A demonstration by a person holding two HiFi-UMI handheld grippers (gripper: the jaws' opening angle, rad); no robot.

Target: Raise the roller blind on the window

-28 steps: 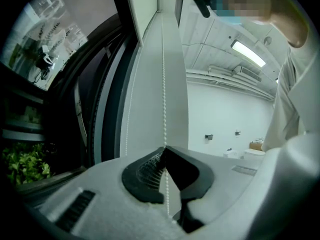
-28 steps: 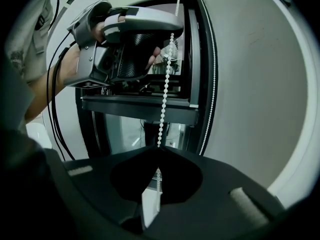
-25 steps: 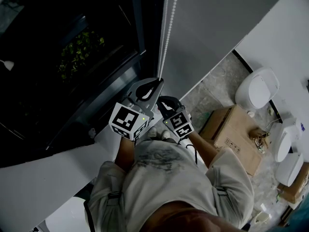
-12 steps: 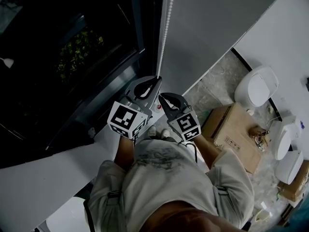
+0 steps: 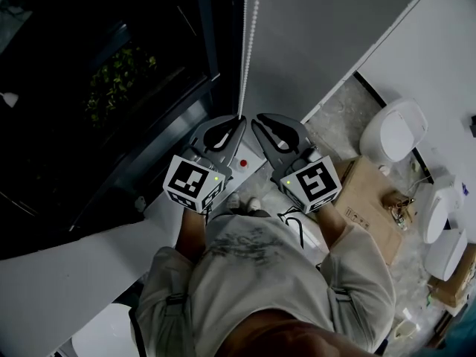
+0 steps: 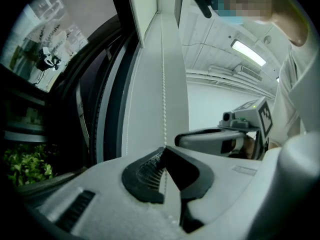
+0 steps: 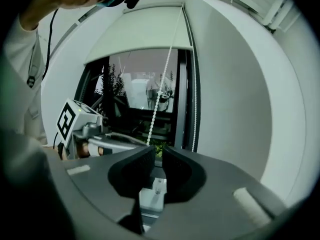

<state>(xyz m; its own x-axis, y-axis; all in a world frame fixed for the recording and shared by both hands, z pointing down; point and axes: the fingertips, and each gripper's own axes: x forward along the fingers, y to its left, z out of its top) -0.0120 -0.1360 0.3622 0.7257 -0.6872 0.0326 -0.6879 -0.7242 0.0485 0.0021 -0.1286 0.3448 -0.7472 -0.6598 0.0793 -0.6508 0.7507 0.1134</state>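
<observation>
Left gripper (image 5: 239, 122), frame centre: jaws clamped on bead chain (image 5: 249, 43). Right gripper (image 5: 259, 122), just beside it: jaws narrowly apart, empty. Roller blind (image 7: 140, 31), upper centre of right gripper view, covers top of window (image 7: 142, 91)

Dark out there: the window (image 5: 67, 125) was black, only a bush (image 5: 123, 76) showing green through it. A grey wall (image 5: 327, 28) ran beside it. Below, speckled floor (image 5: 335, 129) carried a cardboard box (image 5: 368, 207) and white ceramic fixtures (image 5: 394, 134). Overhead, a strip light (image 6: 248, 52) glowed.
</observation>
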